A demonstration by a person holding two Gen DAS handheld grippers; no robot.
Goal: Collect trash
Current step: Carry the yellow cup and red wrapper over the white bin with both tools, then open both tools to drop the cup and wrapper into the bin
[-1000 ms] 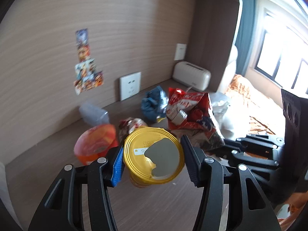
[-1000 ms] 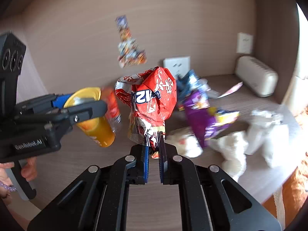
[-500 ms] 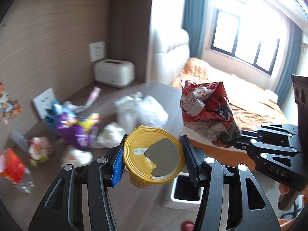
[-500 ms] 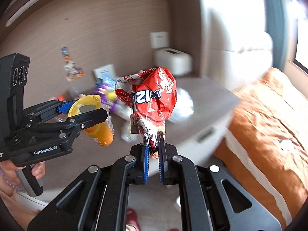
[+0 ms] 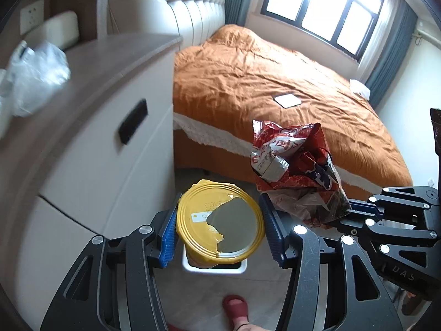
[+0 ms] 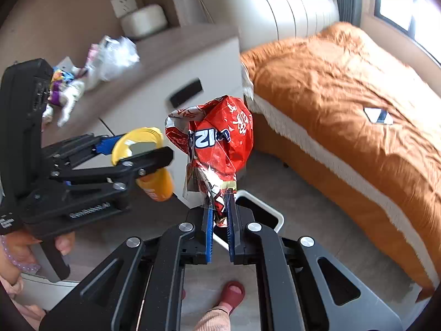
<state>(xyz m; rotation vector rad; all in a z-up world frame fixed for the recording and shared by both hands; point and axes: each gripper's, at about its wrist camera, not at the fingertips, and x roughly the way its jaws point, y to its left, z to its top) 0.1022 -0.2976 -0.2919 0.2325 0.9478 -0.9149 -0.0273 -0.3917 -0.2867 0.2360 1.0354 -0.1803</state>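
Left tool [image 5: 220, 227]: clamped on yellow can [image 5: 220, 220], above white bin [image 5: 215, 267].
Right tool [image 6: 220, 220]: pinching red snack bag [image 6: 217, 140].
Nearby: orange bed [image 6: 344, 88]; counter [image 5: 104, 63] with litter.

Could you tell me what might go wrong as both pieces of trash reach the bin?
The white bin has a small mouth, mostly hidden under the yellow cup, so the cup could strike its rim. The right gripper pinches only the bottom edge of the red snack bag, which could slip or snag.

Daylight floods from my window [image 5: 325, 13], glaring white; the cabinet [image 5: 91, 143] left of it smears, edges bending.
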